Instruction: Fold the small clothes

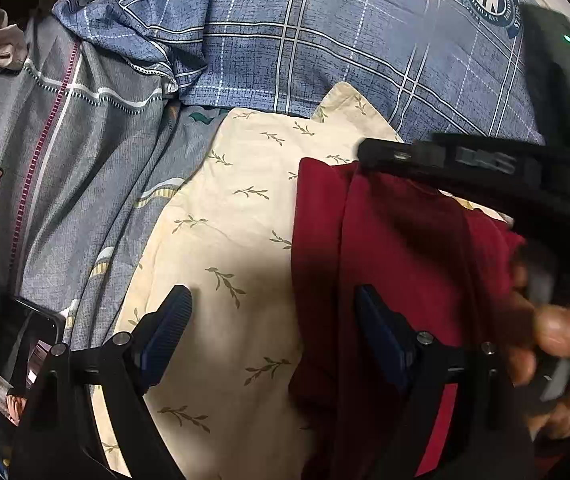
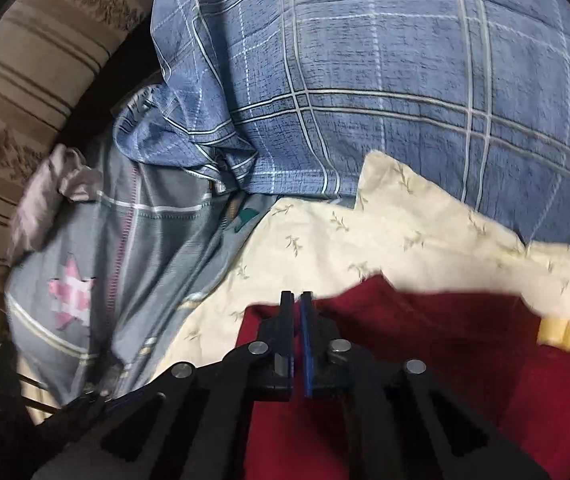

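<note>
Right wrist view: right gripper (image 2: 297,300) jaws look closed on the red garment (image 2: 445,340) edge; left gripper (image 1: 273,300) jaws open; thin hold risks slipping

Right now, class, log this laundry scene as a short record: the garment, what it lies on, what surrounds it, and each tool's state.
garment: dark red garment, partly folded lengthwise
lies on: cream leaf-print cloth
behind: blue checked pillow
beside: grey bedding with pink star
left tool: open, one finger above the red garment, one above the cream cloth
right tool: jaws nearly together over the red garment's edge; a grip cannot be told
</note>
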`<state>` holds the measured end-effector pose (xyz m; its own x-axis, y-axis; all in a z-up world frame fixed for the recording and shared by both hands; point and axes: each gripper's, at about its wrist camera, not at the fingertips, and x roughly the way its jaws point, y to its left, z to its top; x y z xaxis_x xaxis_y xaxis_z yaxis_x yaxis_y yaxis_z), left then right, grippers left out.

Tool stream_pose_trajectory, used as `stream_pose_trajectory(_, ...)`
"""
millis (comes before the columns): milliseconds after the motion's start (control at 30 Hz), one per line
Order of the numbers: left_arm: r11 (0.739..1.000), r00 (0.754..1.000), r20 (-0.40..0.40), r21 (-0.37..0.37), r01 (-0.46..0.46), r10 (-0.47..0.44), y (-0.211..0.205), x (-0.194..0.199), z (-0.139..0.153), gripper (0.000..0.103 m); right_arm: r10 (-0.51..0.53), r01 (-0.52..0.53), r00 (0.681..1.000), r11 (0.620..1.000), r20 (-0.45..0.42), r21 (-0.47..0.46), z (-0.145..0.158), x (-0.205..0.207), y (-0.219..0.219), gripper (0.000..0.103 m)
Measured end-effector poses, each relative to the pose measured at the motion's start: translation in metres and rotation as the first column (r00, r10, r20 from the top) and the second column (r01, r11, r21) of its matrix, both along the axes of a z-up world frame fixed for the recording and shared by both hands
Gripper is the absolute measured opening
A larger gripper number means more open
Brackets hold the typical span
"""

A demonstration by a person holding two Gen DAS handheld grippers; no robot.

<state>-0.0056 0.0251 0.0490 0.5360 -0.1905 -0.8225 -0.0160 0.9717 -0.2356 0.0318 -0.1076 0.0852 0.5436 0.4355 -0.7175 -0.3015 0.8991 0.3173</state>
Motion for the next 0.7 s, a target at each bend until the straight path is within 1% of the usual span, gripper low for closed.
stream_pose_trajectory(33, 1.000, 1.000, 0.000, 0.001, -0.001, 0.001, 0.000, 0.000, 0.000, 0.084, -0.001, 0.001, 1.000, 1.000, 0.007, -0.005, 0.003, -0.005, -0.003, 0.019)
stream_pose_trajectory(67, 1.000, 1.000, 0.001, 0.004, -0.002, 0.002, -0.001, 0.000, 0.000, 0.084, 0.000, 0.000, 1.000, 1.000, 0.008, -0.011, 0.004, -0.007, -0.005, 0.035)
stream_pose_trajectory(133, 1.000, 1.000, 0.005, 0.012, -0.002, 0.002, -0.002, -0.001, 0.000, 0.084, -0.008, 0.007, 1.000, 0.999, -0.023, -0.039, -0.001, -0.002, -0.004, 0.051)
stream_pose_trajectory(200, 1.000, 1.000, 0.005, 0.014, -0.002, 0.002, -0.002, -0.001, -0.001, 0.084, -0.016, 0.013, 0.998, 0.999, -0.059, -0.047, -0.012, 0.007, 0.000, 0.051)
stream_pose_trajectory(267, 1.000, 1.000, 0.001, 0.009, -0.003, 0.003, -0.001, 0.000, -0.002, 0.084, -0.017, 0.014, 0.997, 0.999, -0.081, -0.048, -0.023, 0.014, 0.004, 0.045)
stream_pose_trajectory(300, 1.000, 1.000, -0.001, 0.005, -0.003, 0.003, 0.000, 0.001, -0.002, 0.084, -0.020, 0.014, 0.997, 0.997, -0.073, -0.075, -0.028, 0.016, 0.008, 0.031)
stream_pose_trajectory(367, 1.000, 1.000, -0.003, -0.002, -0.003, 0.003, 0.001, 0.001, -0.002, 0.084, -0.013, 0.010, 1.000, 0.990, -0.021, -0.142, -0.028, 0.013, 0.012, 0.013)
stream_pose_trajectory(400, 1.000, 1.000, -0.004, -0.004, -0.002, 0.002, 0.001, 0.001, -0.002, 0.084, -0.008, 0.006, 1.000, 0.992, -0.013, -0.125, -0.025, 0.010, 0.010, 0.007)
stream_pose_trajectory(433, 1.000, 1.000, -0.004, -0.006, 0.000, 0.000, 0.001, 0.001, -0.002, 0.084, -0.006, 0.006, 1.000, 0.995, 0.002, -0.102, -0.020, 0.007, 0.008, 0.006)
stream_pose_trajectory(500, 1.000, 1.000, -0.001, -0.012, -0.001, 0.001, 0.001, 0.001, -0.001, 0.084, -0.003, 0.007, 0.998, 0.997, 0.062, -0.073, -0.007, 0.002, 0.004, 0.006)
stream_pose_trajectory(533, 1.000, 1.000, 0.000, -0.012, -0.003, 0.003, 0.001, 0.001, -0.001, 0.084, 0.003, 0.001, 0.998, 0.998, 0.070, -0.057, -0.004, 0.002, 0.004, 0.005)
stream_pose_trajectory(567, 1.000, 1.000, -0.001, -0.010, -0.004, 0.004, 0.000, 0.001, -0.002, 0.084, 0.002, 0.001, 0.998, 0.999, 0.060, -0.050, -0.006, 0.006, 0.005, 0.004)
stream_pose_trajectory(600, 1.000, 1.000, -0.004, -0.006, -0.003, 0.003, -0.001, 0.001, -0.003, 0.084, 0.001, 0.001, 0.999, 0.999, 0.045, -0.051, -0.010, 0.011, 0.007, 0.000)
stream_pose_trajectory(667, 1.000, 1.000, -0.006, -0.006, -0.003, 0.003, -0.001, 0.001, -0.004, 0.084, 0.016, -0.017, 1.000, 0.998, -0.005, -0.068, -0.023, 0.017, 0.013, 0.000)
stream_pose_trajectory(700, 1.000, 1.000, -0.007, -0.010, -0.003, 0.003, 0.000, 0.002, -0.003, 0.084, 0.021, -0.022, 1.000, 0.997, -0.013, -0.073, -0.026, 0.018, 0.015, 0.000)
